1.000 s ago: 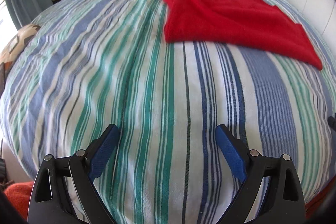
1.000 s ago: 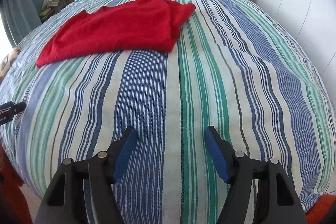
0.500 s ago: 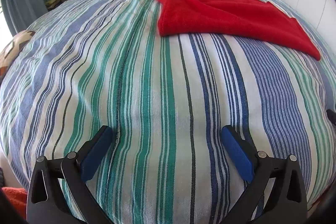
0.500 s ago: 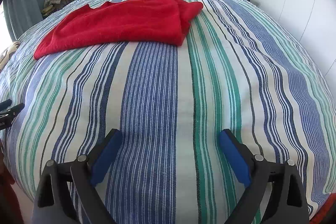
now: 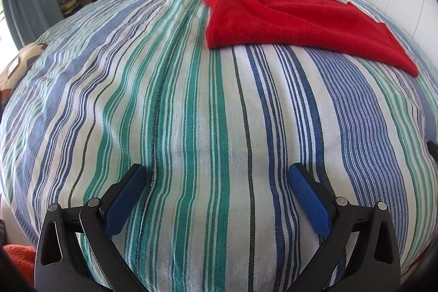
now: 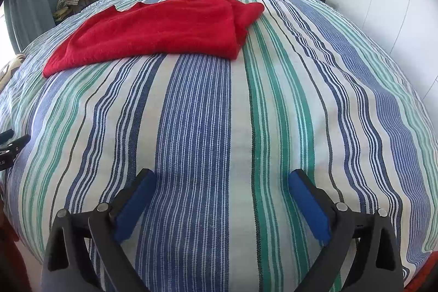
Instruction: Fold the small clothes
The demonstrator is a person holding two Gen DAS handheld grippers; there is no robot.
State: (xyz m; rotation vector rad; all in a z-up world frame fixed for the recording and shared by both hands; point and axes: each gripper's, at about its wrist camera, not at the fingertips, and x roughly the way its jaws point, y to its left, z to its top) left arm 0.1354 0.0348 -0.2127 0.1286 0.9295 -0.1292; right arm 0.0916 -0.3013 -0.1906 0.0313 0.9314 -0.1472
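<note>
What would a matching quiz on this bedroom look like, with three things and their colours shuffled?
Things:
1. folded garment
2. bedspread
3. pads of the left hand-held gripper

Colours:
A. blue
B. red
C. blue, green and white stripes

Pairs: 1-B, 2-C, 3-A

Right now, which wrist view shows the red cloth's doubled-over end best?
The right wrist view: the red cloth shows its overlapped layers and fold line at its right end. The left wrist view shows the same cloth whole too, but that end looks bunched, its layers harder to separate.
</note>
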